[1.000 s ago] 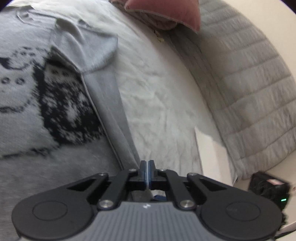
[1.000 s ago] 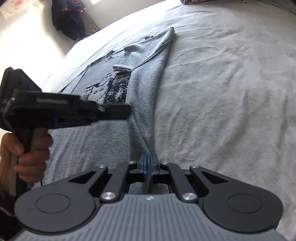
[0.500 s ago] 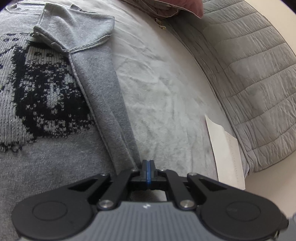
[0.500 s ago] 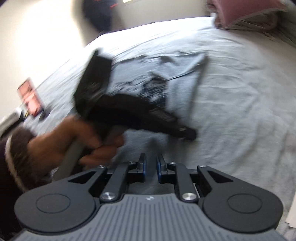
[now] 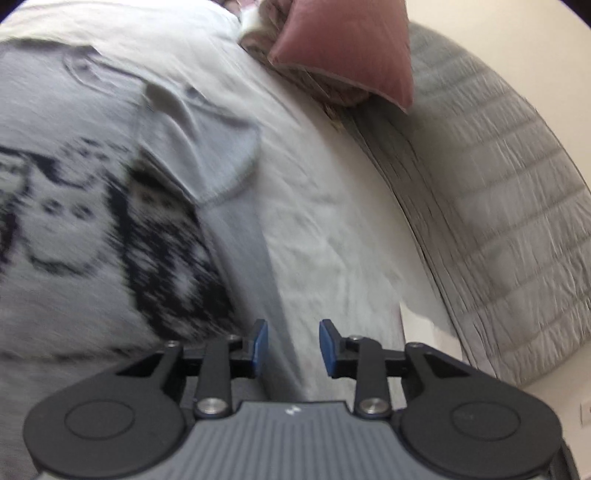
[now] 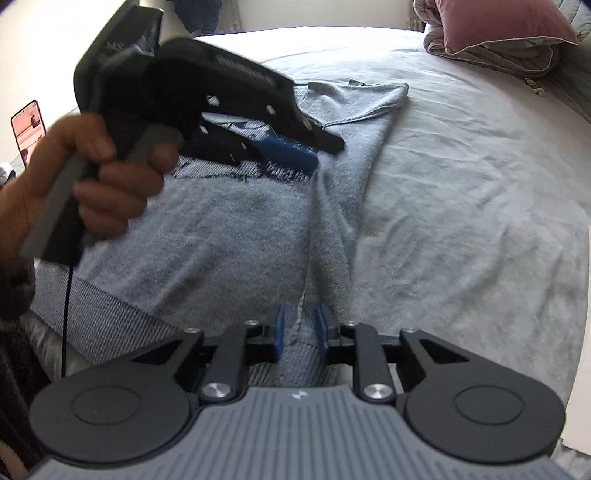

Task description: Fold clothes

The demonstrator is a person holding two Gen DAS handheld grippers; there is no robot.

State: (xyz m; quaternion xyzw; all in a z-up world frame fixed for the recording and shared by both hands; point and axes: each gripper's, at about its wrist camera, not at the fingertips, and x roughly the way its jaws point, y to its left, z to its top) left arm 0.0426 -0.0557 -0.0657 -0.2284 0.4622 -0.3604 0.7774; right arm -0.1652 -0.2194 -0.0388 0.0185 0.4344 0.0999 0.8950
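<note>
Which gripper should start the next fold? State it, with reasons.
Right, probably. The right gripper has its open jaws straddling a raised ridge of the sweater at its hem. The left gripper hangs open above the sweater, gripping nothing.

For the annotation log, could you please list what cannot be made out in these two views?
- Sweater pattern: left wrist view, motion-blurred.
- Sweater's far side: right wrist view, hidden behind the left gripper and hand.
- Phone screen: right wrist view, too small.
- Pink pillow: cut off by the top edge.
</note>
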